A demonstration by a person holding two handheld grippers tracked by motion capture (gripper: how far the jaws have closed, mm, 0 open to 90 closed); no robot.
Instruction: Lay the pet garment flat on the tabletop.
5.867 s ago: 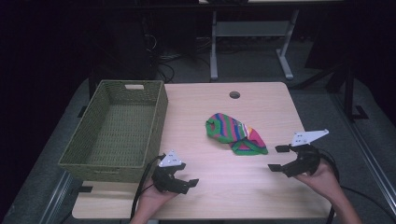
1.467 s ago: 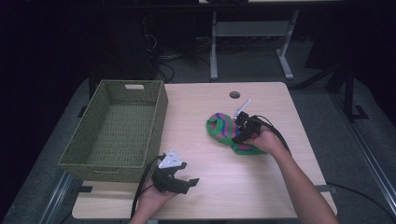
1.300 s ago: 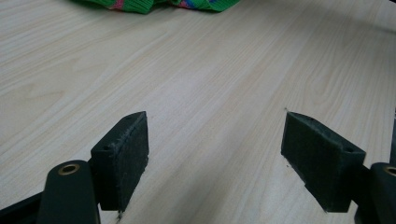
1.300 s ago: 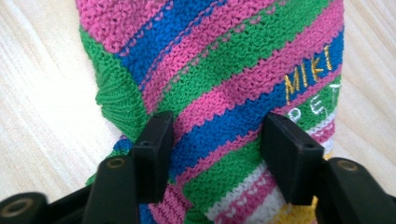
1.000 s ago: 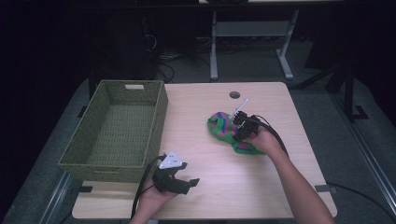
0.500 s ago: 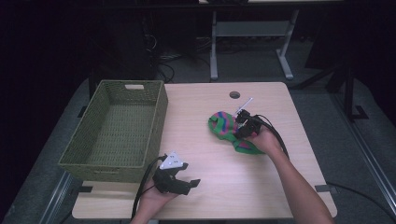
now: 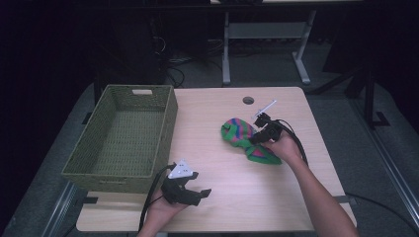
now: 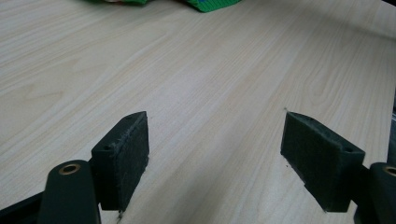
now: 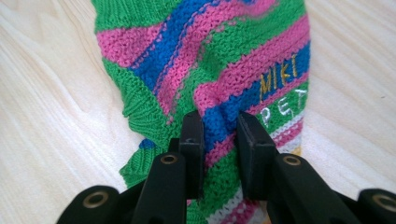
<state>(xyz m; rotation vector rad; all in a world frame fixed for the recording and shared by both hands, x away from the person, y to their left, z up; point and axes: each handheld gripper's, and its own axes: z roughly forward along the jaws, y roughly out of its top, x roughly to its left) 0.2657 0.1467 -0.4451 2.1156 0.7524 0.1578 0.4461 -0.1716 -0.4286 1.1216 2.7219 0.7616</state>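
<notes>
Table [image 7: 232,197]: pale wood, carries everything. Woven green basket [image 7: 89,163] is empty and sits just beyond and to the outer side of the left gripper [image 7: 190,193], well apart from the right gripper [image 7: 258,134] and off to its left across bare table. Knitted striped garment [image 7: 237,134], green, pink and blue with "MIKI PET" stitched on it, lies crumpled on the table directly under and ahead of the right gripper. Right gripper: jaws nearly closed, a raised fold of the knit [image 9: 219,123] pinched between the pads, most of the cloth spreading away ahead of the jaws and lying flat on the wood. Left gripper: jaws wide apart, nothing between them, hovering low over bare wood; an edge of the garment [image 8: 212,3] lies far ahead of it. Judgement: step in hand is securing the pinch before a lift, probably toward the basket. To do it well: keep the squeeze firm since the knit is thin and stretchy and could slip, raise straight up until the trailing cloth clears the table, then carry left. The held fold looks small, so the garment will hang long below the jaws; allow for that over the basket rim.
</notes>
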